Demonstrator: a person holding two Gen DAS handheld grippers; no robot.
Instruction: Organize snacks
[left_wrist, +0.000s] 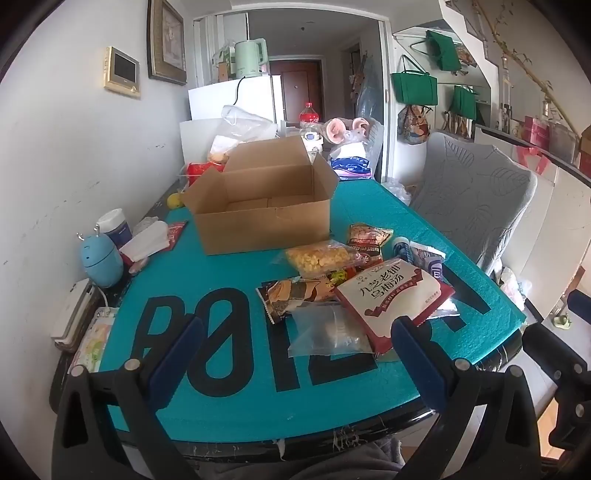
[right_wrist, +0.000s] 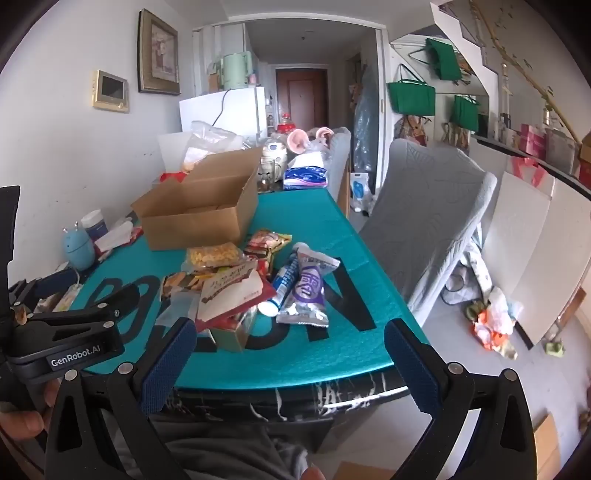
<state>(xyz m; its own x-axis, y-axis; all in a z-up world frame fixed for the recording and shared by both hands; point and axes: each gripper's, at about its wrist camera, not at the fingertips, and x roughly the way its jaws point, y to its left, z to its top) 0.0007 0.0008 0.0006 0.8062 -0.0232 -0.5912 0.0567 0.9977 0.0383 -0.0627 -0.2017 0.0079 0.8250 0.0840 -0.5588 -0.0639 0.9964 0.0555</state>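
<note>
The teal-covered tabletop carries an open cardboard box at its far left and, just near and right of it, a loose heap of snacks topped by a red-and-white pouch. Only the right wrist view shows the purple packet whole, the blue-and-white tube touching its left side, and bare tabletop running to the near and right edges. Both the left tool and right tool hang wide apart and empty at the near edge.
</note>
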